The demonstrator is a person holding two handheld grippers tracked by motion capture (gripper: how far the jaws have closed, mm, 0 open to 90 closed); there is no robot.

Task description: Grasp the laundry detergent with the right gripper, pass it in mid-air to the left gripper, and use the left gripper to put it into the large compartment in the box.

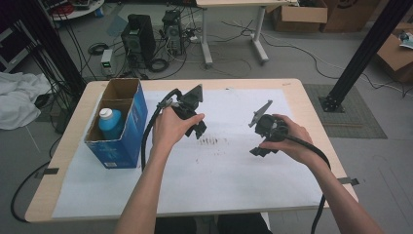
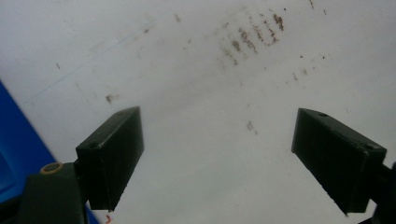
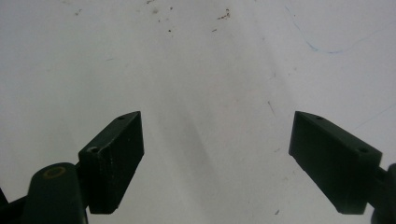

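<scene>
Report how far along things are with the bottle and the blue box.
Done: the blue bottle stands inside the blue box at the table's left. In hand: nothing; the left gripper and right gripper are both open over the white sheet. Left: nothing else shows on the sheet to move.

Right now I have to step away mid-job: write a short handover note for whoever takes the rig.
Left gripper: open, empty, held above the white sheet, just right of the blue box.
Right gripper: open, empty, held over the sheet's right half.
Things: the blue bottle with a white cap stands inside the open blue box at the table's left.
Done: nothing grasped yet; bottle untouched.
Left: probably reach into the box with the left gripper, the nearer one, for the bottle.
</scene>
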